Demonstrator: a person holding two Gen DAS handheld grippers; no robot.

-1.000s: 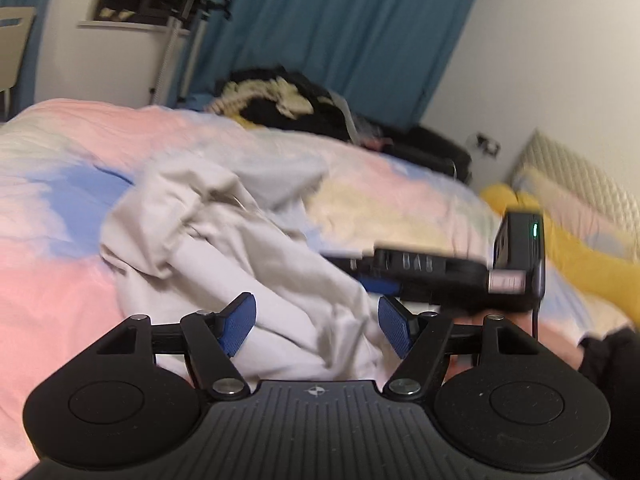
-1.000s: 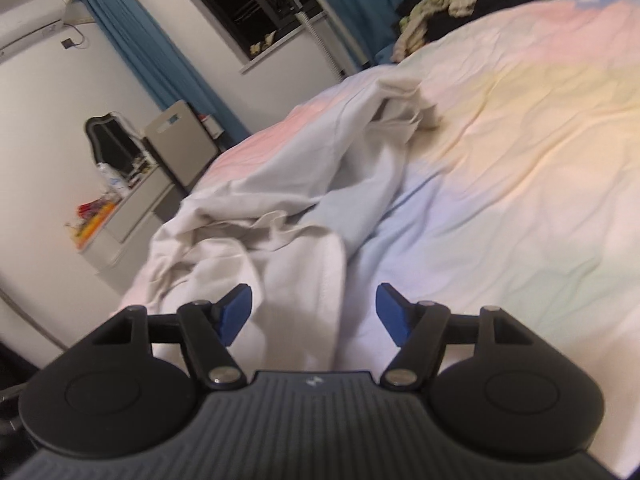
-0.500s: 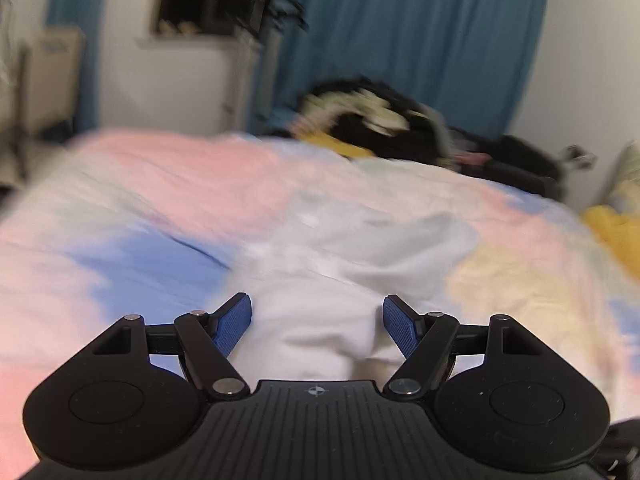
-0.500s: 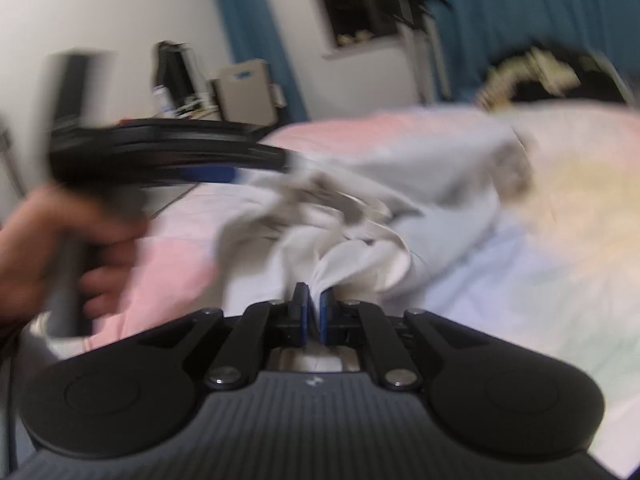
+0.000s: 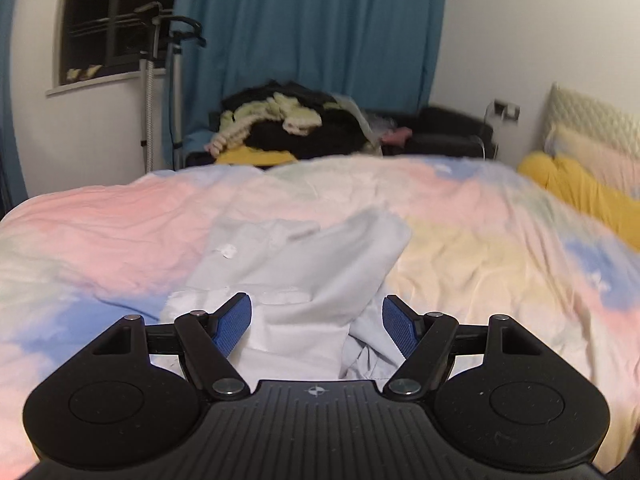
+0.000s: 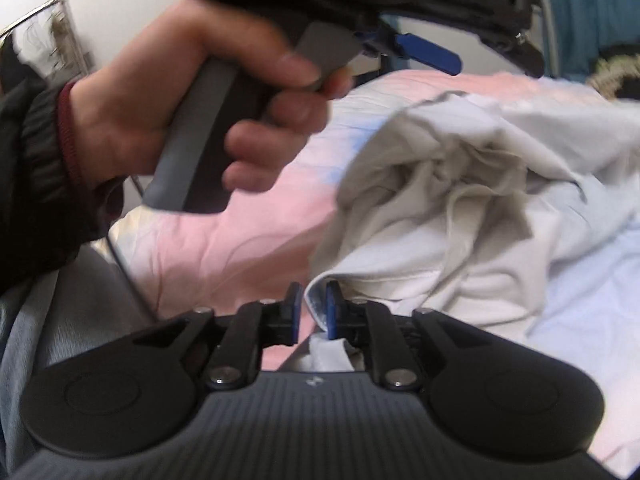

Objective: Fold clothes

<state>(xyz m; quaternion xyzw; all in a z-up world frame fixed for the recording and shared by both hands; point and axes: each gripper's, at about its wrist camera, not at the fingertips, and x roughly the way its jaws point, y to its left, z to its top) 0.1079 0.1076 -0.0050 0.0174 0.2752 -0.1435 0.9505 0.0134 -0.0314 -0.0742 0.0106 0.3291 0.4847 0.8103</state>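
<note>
A pale grey-white garment lies crumpled on the pastel bedspread. My left gripper is open, its blue pads on either side of a raised fold of the cloth. In the right wrist view my right gripper is nearly closed on an edge of the same garment, a thin hem pinched between the pads. The left gripper, held in a hand, hovers above and left of the cloth.
A pile of dark and cream clothes sits beyond the far edge of the bed. Yellow and pale pillows lie at the right. Blue curtains and a metal stand are behind the bed.
My right gripper closed on the garment's edge and pulled toward the near side. My left gripper swung over the cloth, staying open. The garment has spread out flatter.
</note>
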